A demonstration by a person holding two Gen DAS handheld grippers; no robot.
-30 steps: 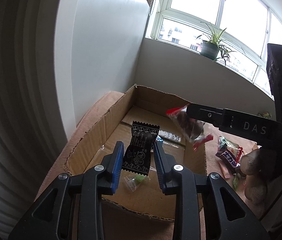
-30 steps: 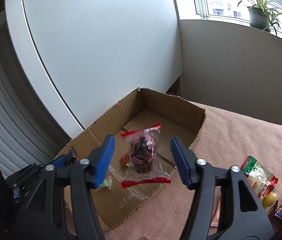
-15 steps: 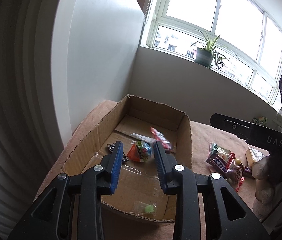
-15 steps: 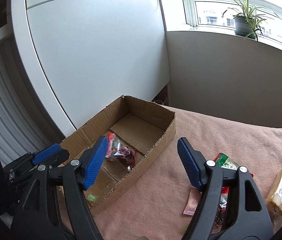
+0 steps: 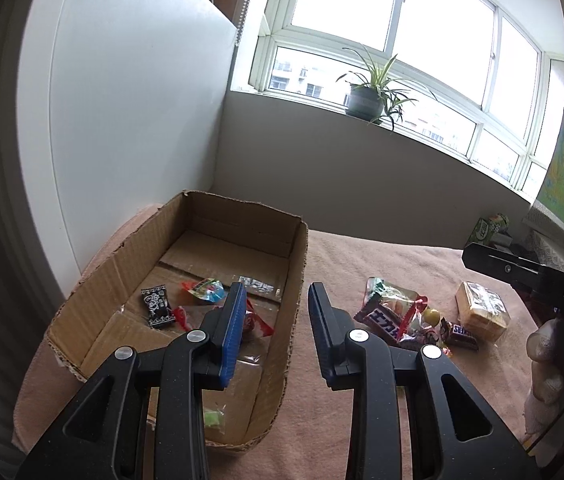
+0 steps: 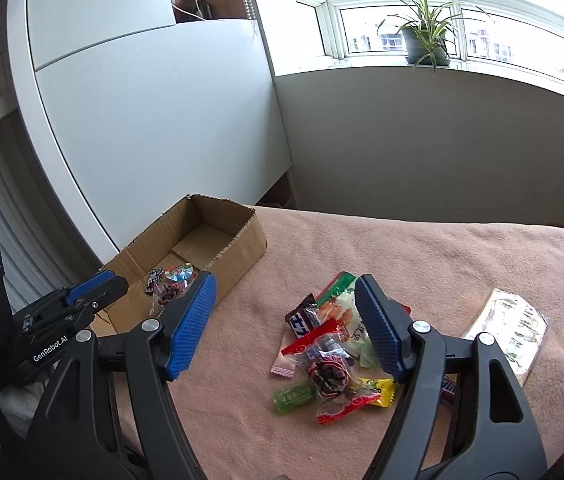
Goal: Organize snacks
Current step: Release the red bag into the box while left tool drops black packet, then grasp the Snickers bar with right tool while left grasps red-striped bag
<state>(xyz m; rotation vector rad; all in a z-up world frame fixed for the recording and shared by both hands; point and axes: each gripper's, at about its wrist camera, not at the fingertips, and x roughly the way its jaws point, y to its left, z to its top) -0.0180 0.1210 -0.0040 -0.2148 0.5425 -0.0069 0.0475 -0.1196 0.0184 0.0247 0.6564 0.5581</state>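
An open cardboard box (image 5: 242, 224) stands at the left on the pink cloth (image 5: 381, 256). Inside lie a black packet (image 5: 156, 306), a bright jelly cup (image 5: 206, 290), a clear packet with red ends (image 5: 258, 324) and a green sweet (image 5: 212, 416). My left gripper (image 5: 276, 320) hovers over the box's right wall, open by a narrow gap with nothing in it. My right gripper (image 6: 283, 320) is open wide above a loose pile of snacks (image 6: 329, 364) on the cloth, holding nothing. A wrapped biscuit pack (image 6: 509, 332) lies to its right.
A white cabinet (image 6: 154, 128) stands behind the box (image 6: 242, 236). A potted plant (image 5: 365, 100) sits on the window sill. A green carton (image 5: 489, 228) is at the far right. A hand (image 5: 545, 360) grips the right tool.
The black packet left my left fingers and the red-ended clear packet left my right fingers; both lie in the box. My right gripper swung right over the pile, and my left shifted right.
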